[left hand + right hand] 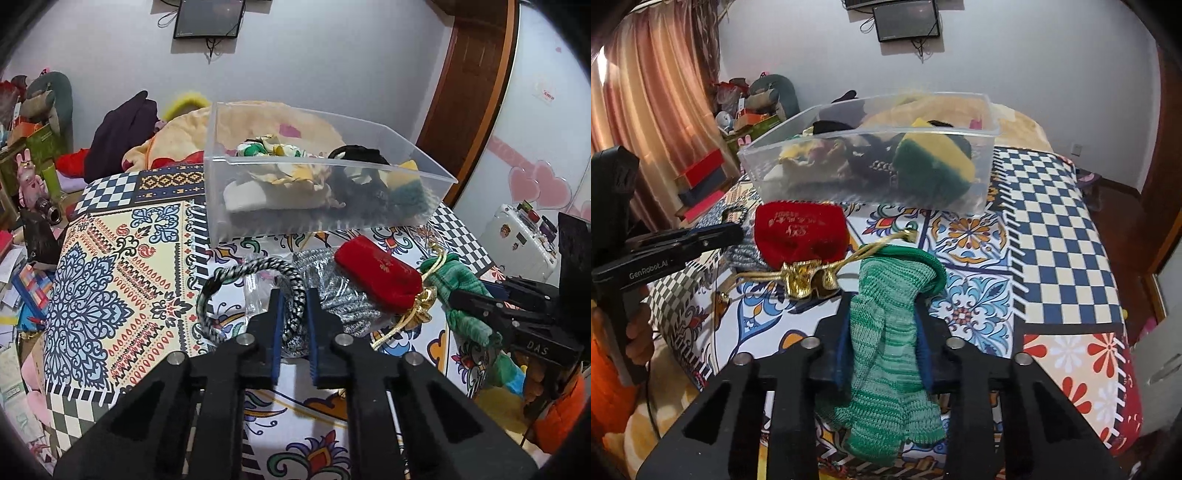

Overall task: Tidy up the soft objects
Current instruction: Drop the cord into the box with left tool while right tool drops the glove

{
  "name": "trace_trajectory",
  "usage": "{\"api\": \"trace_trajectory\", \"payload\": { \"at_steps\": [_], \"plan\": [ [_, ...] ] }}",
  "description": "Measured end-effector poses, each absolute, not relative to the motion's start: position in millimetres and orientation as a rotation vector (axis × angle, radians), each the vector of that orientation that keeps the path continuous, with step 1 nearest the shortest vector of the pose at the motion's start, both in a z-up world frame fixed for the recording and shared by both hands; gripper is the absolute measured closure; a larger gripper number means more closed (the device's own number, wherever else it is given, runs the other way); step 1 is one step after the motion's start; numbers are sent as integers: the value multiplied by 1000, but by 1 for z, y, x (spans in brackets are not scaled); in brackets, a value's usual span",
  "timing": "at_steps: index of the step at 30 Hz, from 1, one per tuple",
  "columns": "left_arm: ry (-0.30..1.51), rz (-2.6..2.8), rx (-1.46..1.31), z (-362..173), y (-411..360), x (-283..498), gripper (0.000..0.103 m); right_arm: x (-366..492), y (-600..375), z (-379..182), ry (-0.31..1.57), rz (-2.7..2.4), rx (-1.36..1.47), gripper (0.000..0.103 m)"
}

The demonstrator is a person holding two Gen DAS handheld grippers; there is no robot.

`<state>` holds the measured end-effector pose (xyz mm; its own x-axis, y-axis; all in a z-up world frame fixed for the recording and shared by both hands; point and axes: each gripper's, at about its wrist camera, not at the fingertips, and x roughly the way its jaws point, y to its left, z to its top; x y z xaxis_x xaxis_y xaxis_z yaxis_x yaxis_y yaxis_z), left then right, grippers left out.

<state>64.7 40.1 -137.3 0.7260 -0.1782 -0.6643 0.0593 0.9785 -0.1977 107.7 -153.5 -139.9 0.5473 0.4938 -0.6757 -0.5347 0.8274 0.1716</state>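
Left wrist: patterned bedspread [122, 258] (cluttered bedroom), clear bin [295, 218].

Cluttered home bedroom: bed [1052, 229], curtains [657, 103].

There is one clear box [295, 192] with one green and yellow sponge [934, 166] inside, and in front of it one red pouch [376, 275], one green knit cloth [886, 332], one black and white cord [258, 288], and two hand-held grippers.
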Motion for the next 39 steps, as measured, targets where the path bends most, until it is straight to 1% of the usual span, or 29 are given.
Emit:
{"api": "trace_trajectory", "payload": {
  "at_steps": [2,5,10,20,32,39],
  "plan": [
    [745,-132,-185,-136,44,66,96,109,-154,-138,775,600,-53,83],
    [733,-122,-192,-133,47,65,97,110,-159,-133,763,585,-37,84],
    [709,-120,-196,-124,49,62,97,110,-167,-118,717,560,-7,85],
    [620,-123,-172,-87,48,66,97,115,-161,-75,579,557,-12,85],
    [555,-140,-139,-52,44,105,97,143,-137,-40,454,578,-3,85],
    [560,-152,-126,-46,39,133,97,165,-121,-42,467,586,-12,85]
  ]
}}
